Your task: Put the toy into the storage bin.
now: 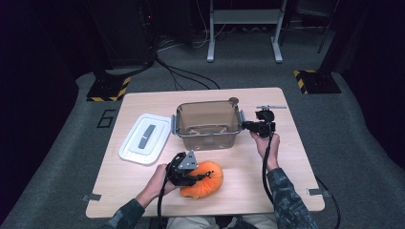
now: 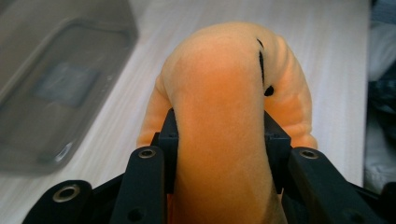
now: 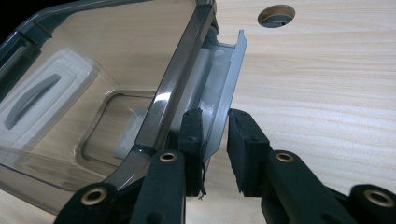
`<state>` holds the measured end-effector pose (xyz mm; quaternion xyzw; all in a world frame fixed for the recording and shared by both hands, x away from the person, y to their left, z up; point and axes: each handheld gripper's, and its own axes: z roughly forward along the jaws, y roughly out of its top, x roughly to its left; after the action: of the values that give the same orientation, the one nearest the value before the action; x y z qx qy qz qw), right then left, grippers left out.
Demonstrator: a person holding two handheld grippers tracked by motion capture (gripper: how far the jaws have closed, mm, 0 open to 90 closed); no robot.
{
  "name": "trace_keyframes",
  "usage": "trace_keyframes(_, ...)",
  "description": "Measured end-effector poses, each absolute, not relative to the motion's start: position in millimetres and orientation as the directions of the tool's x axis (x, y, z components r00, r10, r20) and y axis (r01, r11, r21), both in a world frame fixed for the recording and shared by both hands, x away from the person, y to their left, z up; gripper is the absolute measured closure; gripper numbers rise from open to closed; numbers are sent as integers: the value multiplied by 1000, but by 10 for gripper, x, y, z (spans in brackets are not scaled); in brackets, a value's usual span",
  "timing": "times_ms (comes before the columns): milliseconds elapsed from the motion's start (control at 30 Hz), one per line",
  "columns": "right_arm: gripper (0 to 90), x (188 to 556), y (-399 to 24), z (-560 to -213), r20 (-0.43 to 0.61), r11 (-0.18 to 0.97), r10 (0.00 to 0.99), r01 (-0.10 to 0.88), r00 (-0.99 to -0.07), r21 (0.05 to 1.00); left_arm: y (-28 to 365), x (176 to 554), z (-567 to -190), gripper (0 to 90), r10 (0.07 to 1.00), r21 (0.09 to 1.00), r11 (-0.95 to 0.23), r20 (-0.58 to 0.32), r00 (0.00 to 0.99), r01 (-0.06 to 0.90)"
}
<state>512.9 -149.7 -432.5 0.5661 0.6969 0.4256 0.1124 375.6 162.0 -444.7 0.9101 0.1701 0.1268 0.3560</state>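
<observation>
Counter (image 1: 143, 181) of pale wood at frame centre on grey carpet marked "6" (image 1: 106, 118), with a clear bin (image 1: 208, 125) and white lid (image 1: 145, 139) at its left. Left gripper (image 1: 195, 177), lower centre, touches an orange plush (image 1: 206, 179).

Left gripper view: black fingers (image 2: 168, 135) clamp the velvety plush.

Right gripper view: fingers (image 3: 245, 140) stand narrowly apart around the bin's grey latch (image 3: 224, 100).
</observation>
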Motion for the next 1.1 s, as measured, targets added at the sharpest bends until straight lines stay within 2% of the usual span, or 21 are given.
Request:
trace_keyframes(100,757,5127,-1496,-4325,324,-4,886,692,-333,722,1705,3803,-4437,621,511,698,-642,82,855,317)
trace_keyframes(200,757,5127,-1499,-4326,326,-3,884,693,-335,721,1780,3838,-4457,601,574,692,-615,63,816,379)
trace_keyframes(233,757,5127,-1498,-4326,326,-4,884,693,-334,721,1796,3845,-4468,580,591,698,-595,41,806,400)
trace_keyframes(333,758,5125,-1495,-4326,325,-6,885,691,-333,723,1793,3844,-4460,425,597,695,-592,39,802,407)
trace_keyframes(433,758,5124,-1494,-4324,324,-4,886,692,-333,722,1748,3815,-4414,291,590,691,-613,79,804,382)
trace_keyframes(533,758,5123,-1497,-4326,326,-6,885,691,-333,722,1682,3756,-4366,243,564,686,-648,139,814,332)
trace_keyframes(700,758,5123,-1494,-4323,323,-3,886,692,-333,722,1624,3682,-4240,161,526,698,-659,161,835,281)
trace_keyframes(900,757,5121,-1494,-4322,322,-1,886,693,-334,721,1547,3627,-4245,99,463,668,-710,202,863,225)
trace_keyframes(1100,757,5123,-1495,-4324,322,-1,885,692,-335,722,1493,3554,-4322,78,400,636,-756,263,878,154)
